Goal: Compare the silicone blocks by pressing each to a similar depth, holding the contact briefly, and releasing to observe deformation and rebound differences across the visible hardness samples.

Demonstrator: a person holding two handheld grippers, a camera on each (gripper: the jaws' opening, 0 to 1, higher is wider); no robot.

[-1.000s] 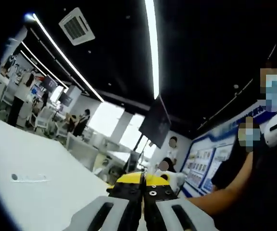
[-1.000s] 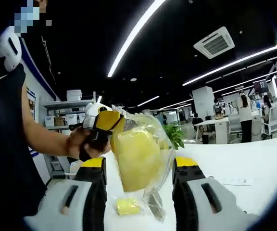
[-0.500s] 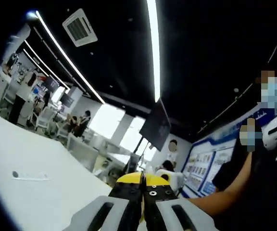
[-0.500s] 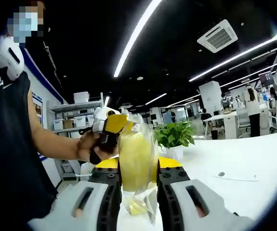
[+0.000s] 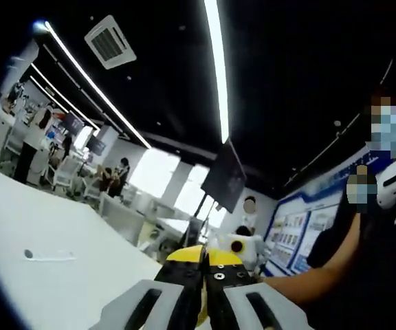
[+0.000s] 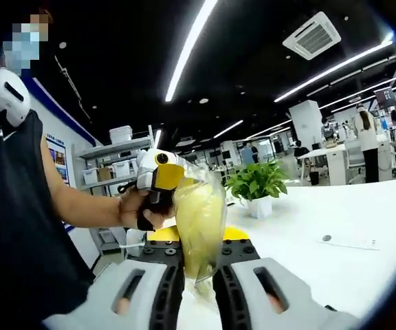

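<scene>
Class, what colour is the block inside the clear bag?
Pale yellow block, seen best in the right gripper view, squeezed by the right claw.

Your white table [image 6: 363,275]: potted plant [image 6: 258,187] at far edge; small flat white strip [image 6: 349,241] at right.

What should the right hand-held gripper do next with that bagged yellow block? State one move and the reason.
Probably hold the squeeze briefly, then open. The right hand-held gripper is pinched on the bagged yellow block, which the left hand-held gripper suspends by the bag top, so the press looks made.
</scene>
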